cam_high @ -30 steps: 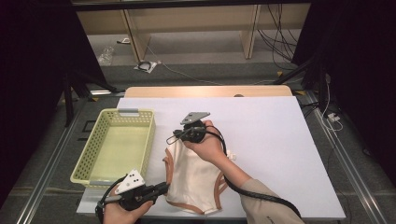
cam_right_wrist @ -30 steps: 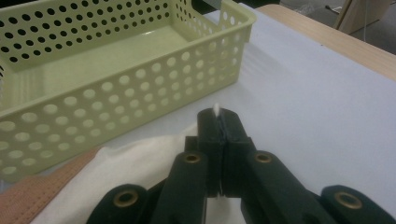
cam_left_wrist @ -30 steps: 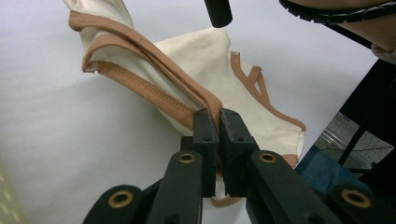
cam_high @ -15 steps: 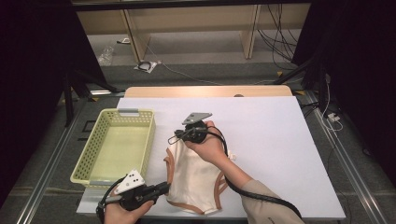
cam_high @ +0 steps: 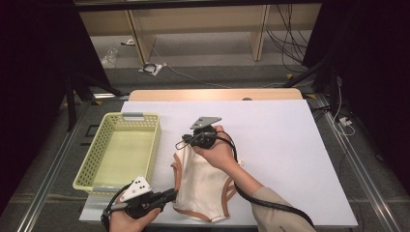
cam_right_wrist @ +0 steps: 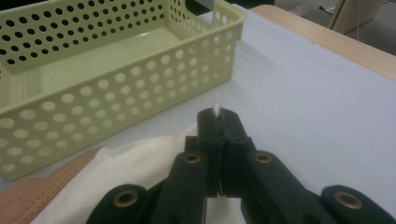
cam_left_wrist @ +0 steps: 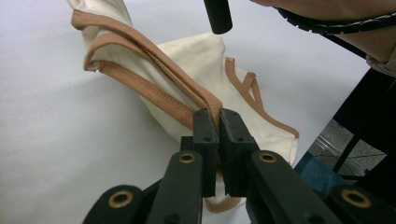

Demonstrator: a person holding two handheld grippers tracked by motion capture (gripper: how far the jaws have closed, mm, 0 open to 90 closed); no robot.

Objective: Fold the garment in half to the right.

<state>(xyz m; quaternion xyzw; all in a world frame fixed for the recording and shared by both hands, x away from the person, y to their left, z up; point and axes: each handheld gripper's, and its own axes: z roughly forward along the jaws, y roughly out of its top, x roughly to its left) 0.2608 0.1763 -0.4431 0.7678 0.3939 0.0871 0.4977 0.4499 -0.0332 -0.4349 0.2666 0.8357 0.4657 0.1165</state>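
- The cream garment (cam_high: 200,181) with tan trim lies on the white table sheet (cam_high: 290,145), near the front edge, just to the right of the yellow basket (cam_high: 121,150) and apart from it.
- Its upper part is lifted and bunched, while the lower part lies flat on the sheet, the tan-edged openings facing the person.
- In the left gripper view the garment (cam_left_wrist: 196,84) rises away from the jaws in a folded ridge, with two tan bands running side by side down to the jaw tips.
- The left gripper (cam_high: 170,195) is at the garment's lower left corner; its jaws are clenched on the tan hem, which disappears between the pads (cam_left_wrist: 205,128).
- The right gripper (cam_high: 185,141) is at the garment's top edge, held from behind by the right hand (cam_high: 217,152).
- In the right gripper view its jaws are pressed together on the cloth, and a small white tip of fabric (cam_right_wrist: 216,110) sticks out above them.
- In that same view the basket (cam_right_wrist: 116,93) stands just beyond, its perforated wall facing the camera.
- A wooden table edge (cam_high: 212,94) runs along the far side of the sheet.
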